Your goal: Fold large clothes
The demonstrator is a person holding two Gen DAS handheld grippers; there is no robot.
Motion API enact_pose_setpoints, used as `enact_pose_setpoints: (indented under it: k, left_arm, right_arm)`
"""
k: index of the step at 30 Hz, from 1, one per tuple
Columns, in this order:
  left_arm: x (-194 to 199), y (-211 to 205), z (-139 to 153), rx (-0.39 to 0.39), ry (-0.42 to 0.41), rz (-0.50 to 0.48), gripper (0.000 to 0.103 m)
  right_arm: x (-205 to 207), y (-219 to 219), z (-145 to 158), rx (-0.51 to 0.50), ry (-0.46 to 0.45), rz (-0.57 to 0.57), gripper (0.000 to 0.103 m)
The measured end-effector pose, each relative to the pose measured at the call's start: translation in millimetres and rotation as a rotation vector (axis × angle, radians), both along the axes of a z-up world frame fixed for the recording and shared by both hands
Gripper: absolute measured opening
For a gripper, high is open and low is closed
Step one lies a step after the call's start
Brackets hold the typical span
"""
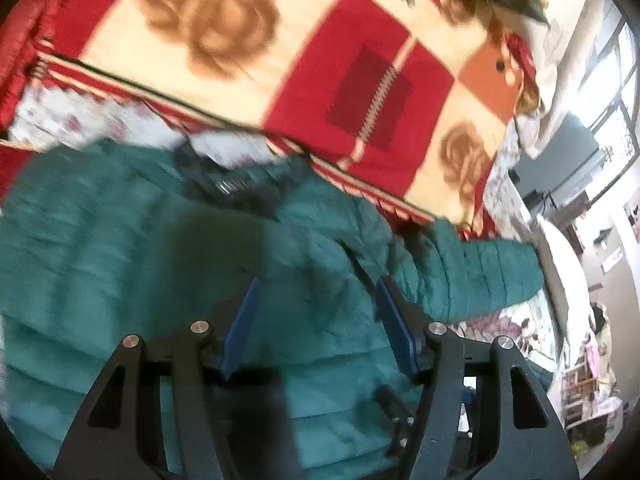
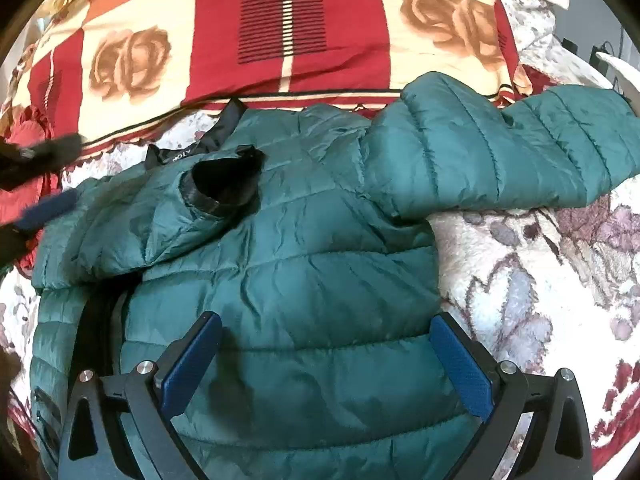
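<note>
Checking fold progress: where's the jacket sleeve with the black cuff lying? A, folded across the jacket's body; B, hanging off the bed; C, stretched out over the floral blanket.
A: the black cuff rests on the green jacket, its sleeve folded inward across the chest.

Left wrist view motion-blurred throughout: puffer jacket quilting smeared, collar label unreadable. Right wrist view: jacket hem cut off by bottom edge, right sleeve end cut at frame rim, left claw a blurred streak at left edge.
</note>
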State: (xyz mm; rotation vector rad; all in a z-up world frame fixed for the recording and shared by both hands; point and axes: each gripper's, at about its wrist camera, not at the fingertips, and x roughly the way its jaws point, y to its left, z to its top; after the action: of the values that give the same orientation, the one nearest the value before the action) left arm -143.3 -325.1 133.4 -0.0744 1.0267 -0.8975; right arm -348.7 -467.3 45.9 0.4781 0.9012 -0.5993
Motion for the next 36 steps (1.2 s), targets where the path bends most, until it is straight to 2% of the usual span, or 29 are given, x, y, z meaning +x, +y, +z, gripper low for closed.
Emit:
enact_pose_setpoints:
  k: [3, 6, 12, 17, 18, 19, 20, 22, 23, 24, 27, 30, 32, 36]
  left_arm:
    - [17, 35, 15, 0.033, -0.078, 0.108, 0.06]
    - [40, 74, 14, 0.118, -0.131, 0.225, 0.06]
    - [74, 136, -19, 0.186, -0.084, 0.381, 0.06]
    - [85, 164, -38, 0.215, -0.061, 0.439, 0.06]
    - [86, 167, -40, 0.22, -0.058, 0.445, 0.06]
    - [87, 171, -42, 0.221, -0.057, 0.449, 0.06]
    - [89, 171, -43, 0.224, -0.056, 0.454, 0.06]
    - [92, 172, -45, 0.224, -0.05, 0.461, 0.06]
    - [94, 171, -45, 0.222, -0.048, 0.464, 0.06]
    - [94, 171, -44, 0.217, -0.048, 0.467, 0.06]
    - [97, 167, -40, 0.207, -0.057, 0.471, 0.06]
    - [98, 158, -42, 0.214, -0.062, 0.463, 0.06]
    - [99, 148, -51, 0.236, -0.055, 0.452, 0.06]
    - [98, 126, -79, 0.316, -0.022, 0.403, 0.06]
  right_arm:
    - [0, 2, 5, 0.029, -0.032, 0.013, 0.103]
    - [5, 4, 15, 0.087, -0.103, 0.04, 0.103]
    - [45, 4, 17, 0.204, -0.15, 0.072, 0.103]
    - [81, -3, 7, 0.307, -0.174, 0.068, 0.102]
    - [85, -4, 6, 0.317, -0.186, 0.072, 0.094]
    - [90, -3, 5, 0.313, -0.189, 0.082, 0.077]
    - [95, -2, 4, 0.303, -0.178, 0.096, 0.067]
    - [104, 2, 4, 0.261, -0.147, 0.119, 0.041]
    - [104, 2, 5, 0.244, -0.146, 0.124, 0.033]
    - [104, 4, 9, 0.209, -0.15, 0.13, 0.02]
    - [94, 0, 29, 0.119, -0.197, 0.115, 0.013]
    - [88, -7, 42, 0.032, -0.2, 0.09, 0.012]
    - [86, -14, 42, -0.01, -0.166, 0.062, 0.012]
    - [92, -25, 20, -0.058, -0.067, 0.012, 0.012]
